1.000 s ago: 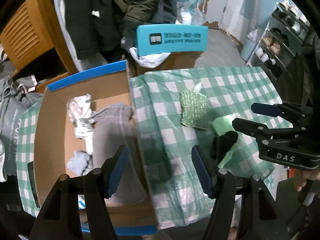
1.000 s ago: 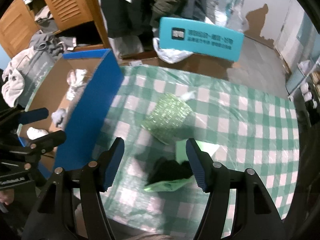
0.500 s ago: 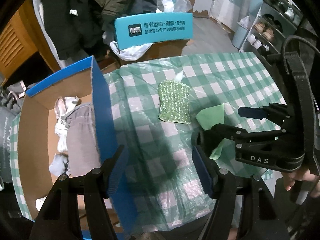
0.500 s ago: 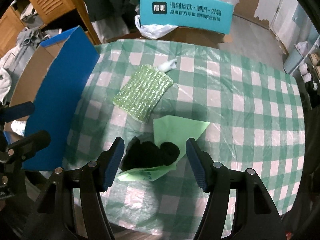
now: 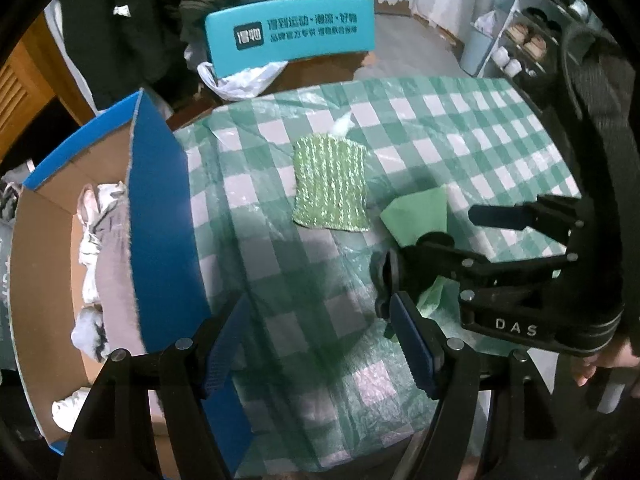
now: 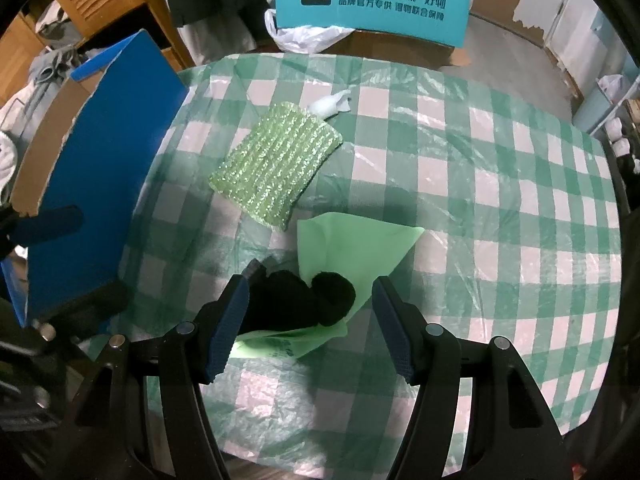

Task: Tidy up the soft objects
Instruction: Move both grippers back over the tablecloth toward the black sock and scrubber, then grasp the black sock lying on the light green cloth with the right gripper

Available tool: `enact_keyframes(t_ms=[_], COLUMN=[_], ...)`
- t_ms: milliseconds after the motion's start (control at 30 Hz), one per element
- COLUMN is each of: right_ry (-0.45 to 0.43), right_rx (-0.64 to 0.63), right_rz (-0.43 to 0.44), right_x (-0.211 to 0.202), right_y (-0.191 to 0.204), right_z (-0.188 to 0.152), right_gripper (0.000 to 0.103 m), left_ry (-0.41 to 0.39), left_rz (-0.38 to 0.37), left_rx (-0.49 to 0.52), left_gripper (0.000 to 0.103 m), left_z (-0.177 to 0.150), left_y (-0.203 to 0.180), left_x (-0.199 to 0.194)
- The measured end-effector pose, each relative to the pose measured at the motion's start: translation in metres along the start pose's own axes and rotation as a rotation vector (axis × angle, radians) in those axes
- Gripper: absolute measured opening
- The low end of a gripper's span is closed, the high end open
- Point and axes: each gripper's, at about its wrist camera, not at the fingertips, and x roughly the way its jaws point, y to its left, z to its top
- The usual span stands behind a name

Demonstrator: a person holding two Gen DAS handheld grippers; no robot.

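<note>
The right gripper point(image 6: 308, 324) hangs low over a table draped in a green-and-white checked cloth point(image 6: 500, 208), its blue-padded fingers point(image 6: 224, 328) spread wide on either side of a black sock point(image 6: 300, 300) and gripping nothing. The sock lies bunched on a pale green cloth point(image 6: 352, 240) near the table's front edge; the left pad sits just beside the sock's dark edge, though whether it touches cannot be told.

The left gripper point(image 5: 320, 344) hovers over the cloth nearer the box side, likewise spread and empty. From its camera the right gripper point(image 5: 436, 232) reaches in from the right, covering most of the sock.

Just beyond the pale cloth lies a glittery green scrubbing pad point(image 6: 276, 168), flat on the table, with a small white scrap point(image 6: 330, 104) at its far corner.

To the left stands an open cardboard box point(image 5: 40, 240) with blue outer walls, one blue flap point(image 5: 160, 216) raised beside the table. Inside rest a grey garment point(image 5: 114, 264) and several white soft items point(image 5: 90, 236).

Behind the table stands a teal chair back point(image 6: 372, 4) printed with white characters, a white plastic bag point(image 6: 308, 36) below it, and dark coats point(image 5: 132, 20) hanging beyond.
</note>
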Motion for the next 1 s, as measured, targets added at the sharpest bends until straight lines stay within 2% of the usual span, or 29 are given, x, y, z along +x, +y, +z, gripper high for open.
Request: enact_keyframes(t_ms=[333, 633, 1000], right_ry=[0.038, 0.087, 0.096], right_rx=[0.016, 0.012, 0.008], right_rz=[0.039, 0.030, -0.021], right_x=[0.019, 0.040, 0.034], right_y=[-0.002, -0.004, -0.020], right_z=[0.002, -0.002, -0.013], right_gripper=[0.064, 0.064, 0.067], left_ry=[0.046, 0.079, 0.094], left_rz=[0.015, 0.007, -0.009], left_rx=[-0.015, -0.020, -0.013], left_gripper=[0.074, 0.074, 0.074], left_z=[-0.005, -0.008, -0.007], left_y=[0.002, 0.002, -0.001], left_x=[0.022, 0.034, 0.041])
